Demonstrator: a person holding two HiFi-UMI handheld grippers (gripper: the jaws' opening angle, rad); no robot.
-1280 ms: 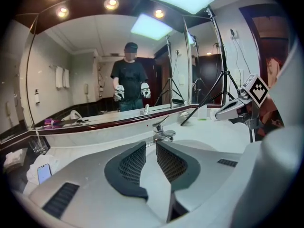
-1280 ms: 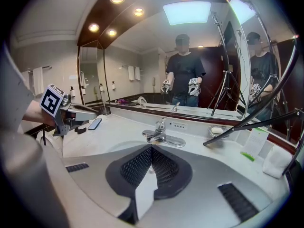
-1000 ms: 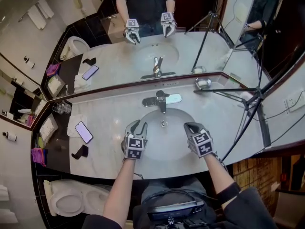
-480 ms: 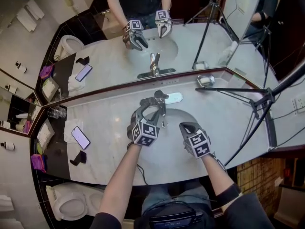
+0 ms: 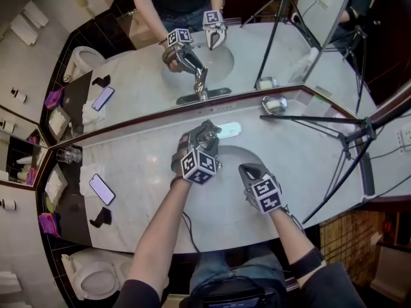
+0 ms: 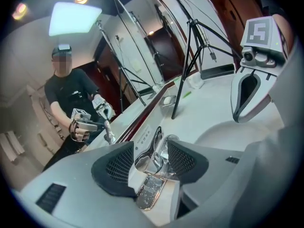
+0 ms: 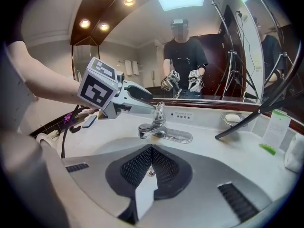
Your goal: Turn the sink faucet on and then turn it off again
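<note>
Two grippers work at a pale marble counter (image 5: 148,165). Only the head view takes in its left end, where a phone (image 5: 101,189) lies face up on a white cloth. Farther right, the left gripper (image 5: 204,133) is at the faucet (image 5: 226,131) behind the basin (image 5: 228,165). Its own view alone shows the chrome handle (image 6: 148,158) standing between the wide-spread pads. The jaws have just been opening, and a sliver of gap shows on the handle's left side. The right gripper (image 5: 248,171) hangs over the basin's near right edge, and its own view shows its jaws pressed together on nothing. That view also gives the faucet in side profile, with a small plaque (image 7: 185,114) behind it whose print is too small to read; the cubes bear black-and-white square markers
</note>
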